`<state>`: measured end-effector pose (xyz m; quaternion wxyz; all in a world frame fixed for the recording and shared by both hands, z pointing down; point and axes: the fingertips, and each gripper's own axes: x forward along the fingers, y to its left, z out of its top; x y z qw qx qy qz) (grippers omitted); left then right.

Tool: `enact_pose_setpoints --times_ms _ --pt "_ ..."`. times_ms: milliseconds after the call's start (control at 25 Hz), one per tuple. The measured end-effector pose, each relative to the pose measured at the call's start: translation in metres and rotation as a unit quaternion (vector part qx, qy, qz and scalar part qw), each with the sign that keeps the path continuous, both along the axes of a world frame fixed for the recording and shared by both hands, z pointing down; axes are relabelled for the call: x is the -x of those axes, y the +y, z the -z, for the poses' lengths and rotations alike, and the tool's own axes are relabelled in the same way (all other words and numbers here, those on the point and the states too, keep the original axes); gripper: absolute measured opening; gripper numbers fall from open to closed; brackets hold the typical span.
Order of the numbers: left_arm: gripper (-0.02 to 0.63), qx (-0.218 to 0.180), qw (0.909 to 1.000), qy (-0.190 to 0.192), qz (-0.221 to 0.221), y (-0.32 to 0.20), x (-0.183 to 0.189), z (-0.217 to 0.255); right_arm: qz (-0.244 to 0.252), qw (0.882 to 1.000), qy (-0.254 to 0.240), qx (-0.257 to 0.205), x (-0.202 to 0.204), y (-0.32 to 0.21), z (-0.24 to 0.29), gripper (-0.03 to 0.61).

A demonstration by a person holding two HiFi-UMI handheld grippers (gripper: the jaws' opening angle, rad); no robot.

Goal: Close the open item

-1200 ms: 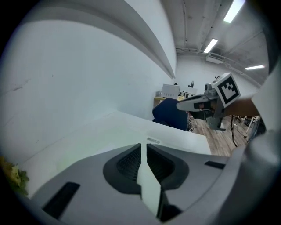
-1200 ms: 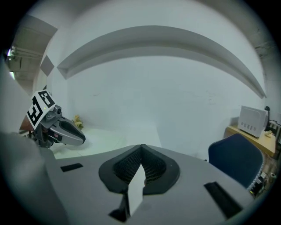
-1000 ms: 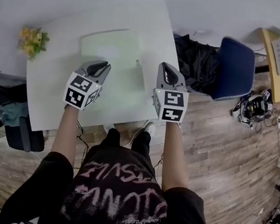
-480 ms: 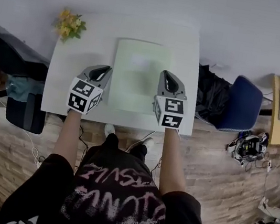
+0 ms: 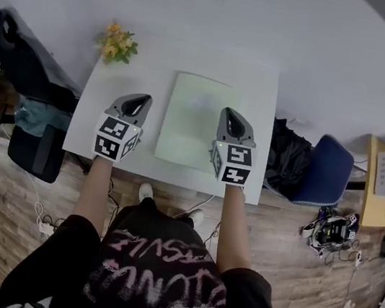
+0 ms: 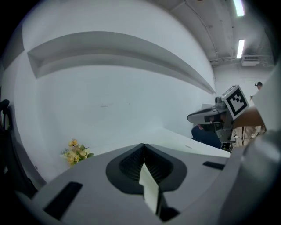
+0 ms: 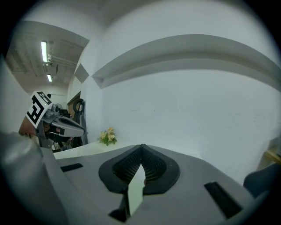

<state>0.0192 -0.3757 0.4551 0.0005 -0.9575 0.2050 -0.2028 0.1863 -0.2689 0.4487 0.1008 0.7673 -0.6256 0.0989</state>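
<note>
Folder [image 5: 192, 120], pale green, flat on the white table [image 5: 101, 109]
My left tongs [image 5: 138, 101] and right tongs [image 5: 231, 117] hover either side, jaws together, empty; flowers [image 5: 117, 42] at far left corner.

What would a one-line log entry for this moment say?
left claw: shut, empty | right claw: shut, empty | folder: flat on table, between claws, not held | flowers: far left corner

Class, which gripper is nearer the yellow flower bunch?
Left. The left gripper is on the same side of the green folder as the flower bunch; the right gripper is across the folder.
</note>
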Motion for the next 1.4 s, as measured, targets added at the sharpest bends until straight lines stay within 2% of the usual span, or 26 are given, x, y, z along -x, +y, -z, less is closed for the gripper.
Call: enact_pose_setpoints --times_ms 600,1120,1400 --pt "0.005 -0.061 0.9953 0.065 0.038 -0.002 0.005 0.077 0.018 0.998 0.035 -0.048 -0.010 0.007 0.062 0.011" --pt "0.003 -0.092 0.9895 0.099 0.051 0.002 0.007 0.119 0.006 0.996 0.049 -0.080 -0.026 0.018 0.099 0.011" --pt "0.003 -0.106 0.9873 0.108 0.051 0.003 0.006 0.131 -0.002 0.995 0.056 -0.078 -0.031 0.022 0.101 0.011"
